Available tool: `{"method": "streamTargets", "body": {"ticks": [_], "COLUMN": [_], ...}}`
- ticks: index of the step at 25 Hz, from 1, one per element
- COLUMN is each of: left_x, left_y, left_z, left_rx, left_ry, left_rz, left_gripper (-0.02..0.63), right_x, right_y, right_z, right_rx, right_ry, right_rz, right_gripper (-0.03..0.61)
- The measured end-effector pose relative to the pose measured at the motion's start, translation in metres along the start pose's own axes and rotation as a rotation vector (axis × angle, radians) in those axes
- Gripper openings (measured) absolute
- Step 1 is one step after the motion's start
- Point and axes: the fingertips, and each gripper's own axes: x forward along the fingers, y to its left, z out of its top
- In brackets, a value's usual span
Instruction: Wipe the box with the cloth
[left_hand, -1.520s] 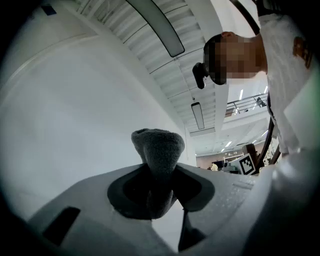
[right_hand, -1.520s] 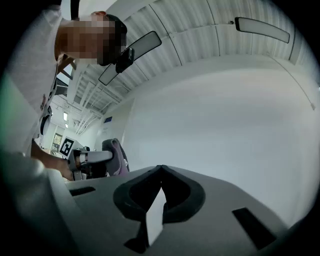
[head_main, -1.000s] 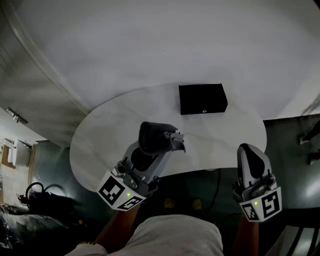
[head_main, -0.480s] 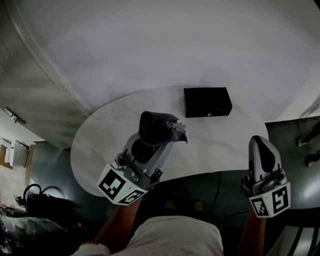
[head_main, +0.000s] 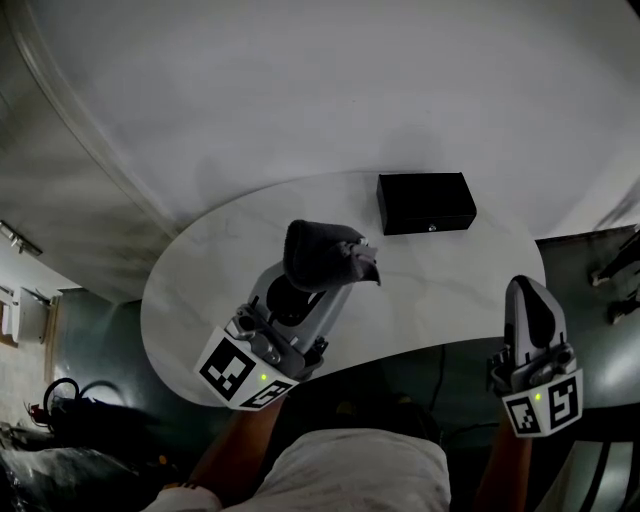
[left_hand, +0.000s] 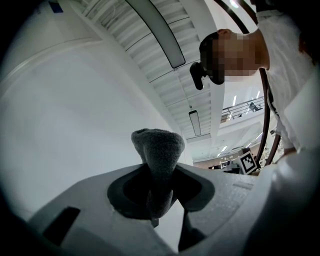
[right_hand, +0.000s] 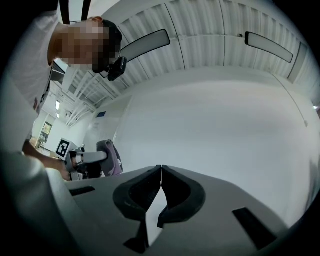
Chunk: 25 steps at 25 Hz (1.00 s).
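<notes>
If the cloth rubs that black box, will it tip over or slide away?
Probably no tipping: the box looks low and wide, flat on the table. It might slide, since the tabletop looks smooth and nothing holds it. The cloth bunched in the left gripper looks soft, so pushes should be gentle.

Held a bunched dark cloth (head_main: 322, 254) in the left gripper (head_main: 316, 276) over the pale worktop (head_main: 215, 270), well short of the black box (head_main: 425, 203) at the far edge. Hung the right gripper (head_main: 525, 291) off the worktop's near right edge.
</notes>
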Motion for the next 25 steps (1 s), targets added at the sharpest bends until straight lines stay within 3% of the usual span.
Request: {"method": "streamTargets", "body": {"ticks": [17,25], "left_x": [-0.002,0.071], "left_y": [-0.001,0.027], "left_z": [0.002,-0.038], "left_rx": [0.022,0.048], "left_ry": [0.004,0.063], "left_rz": [0.050,0.156], "left_gripper": [0.115,0.115], "right_x": [0.005,0.060], "right_y": [-0.013,-0.099], "right_z": [0.007,-0.034], "right_rx": [-0.038,0.001], "right_ry": [-0.009,0.040], "right_rz": [0.041,0.118], "right_gripper": [0.012,0.012]}}
